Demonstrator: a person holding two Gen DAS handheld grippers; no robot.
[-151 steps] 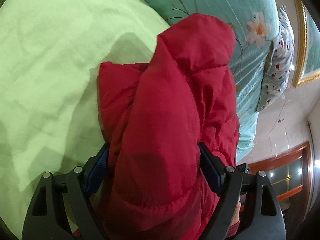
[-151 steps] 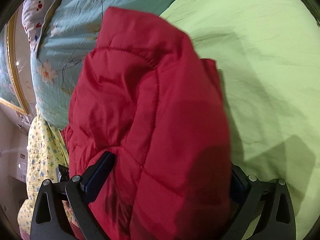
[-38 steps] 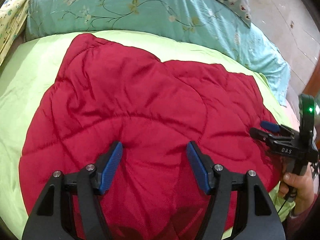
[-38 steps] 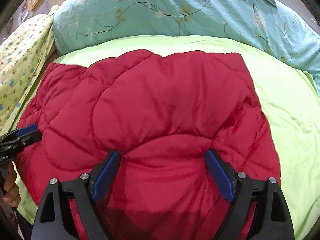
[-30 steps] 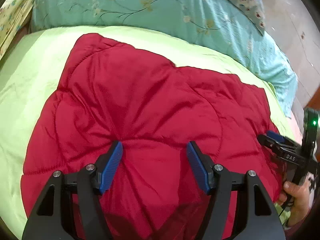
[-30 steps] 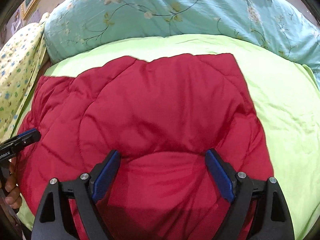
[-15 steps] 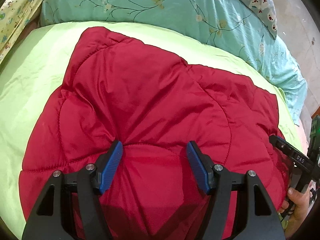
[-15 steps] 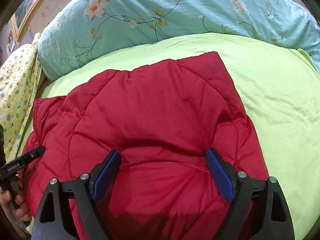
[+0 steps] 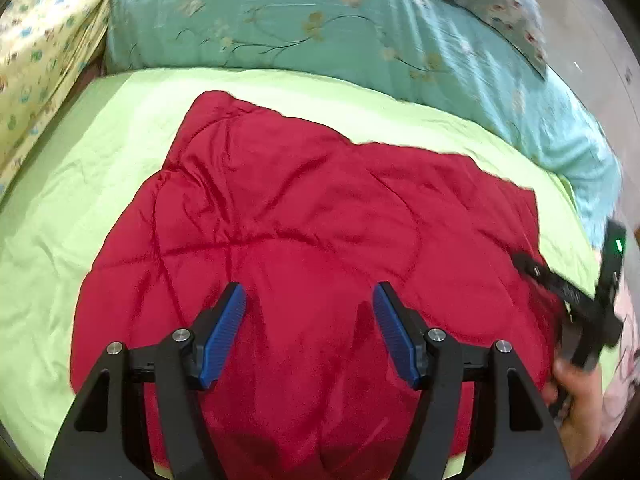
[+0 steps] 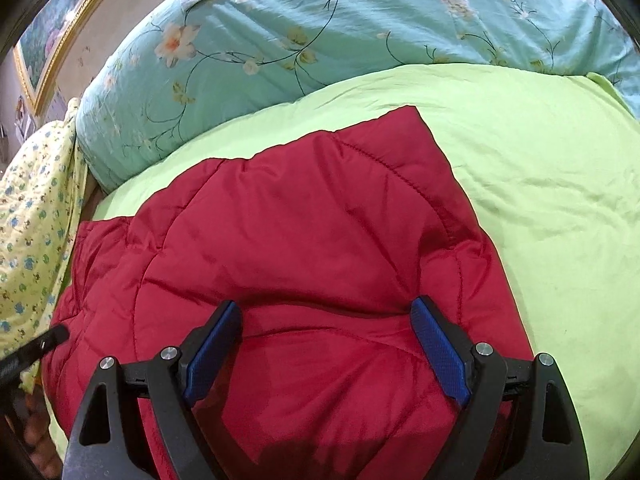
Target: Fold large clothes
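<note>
A red quilted padded jacket (image 9: 312, 220) lies folded in a broad pile on the light green bed sheet (image 9: 80, 168); it also shows in the right wrist view (image 10: 304, 232). My left gripper (image 9: 308, 304) is open, its blue pads spread over the jacket's near part with nothing between them. My right gripper (image 10: 326, 316) is open too, its fingers pressing down on the jacket's near bulge. The right gripper also shows in the left wrist view (image 9: 568, 292) at the jacket's right edge. The left gripper's tip shows at the left edge of the right wrist view (image 10: 44, 344).
A teal floral duvet (image 9: 360, 32) is bunched along the far side of the bed, also in the right wrist view (image 10: 360, 24). A yellow dotted cloth (image 10: 32, 208) lies at the left. A gold picture frame (image 10: 60, 48) hangs on the wall.
Five seconds ago both grippers held the jacket up; now it lies on the sheet and both are open. In the last second both cameras drew back slightly and the jacket's top edge settled.
</note>
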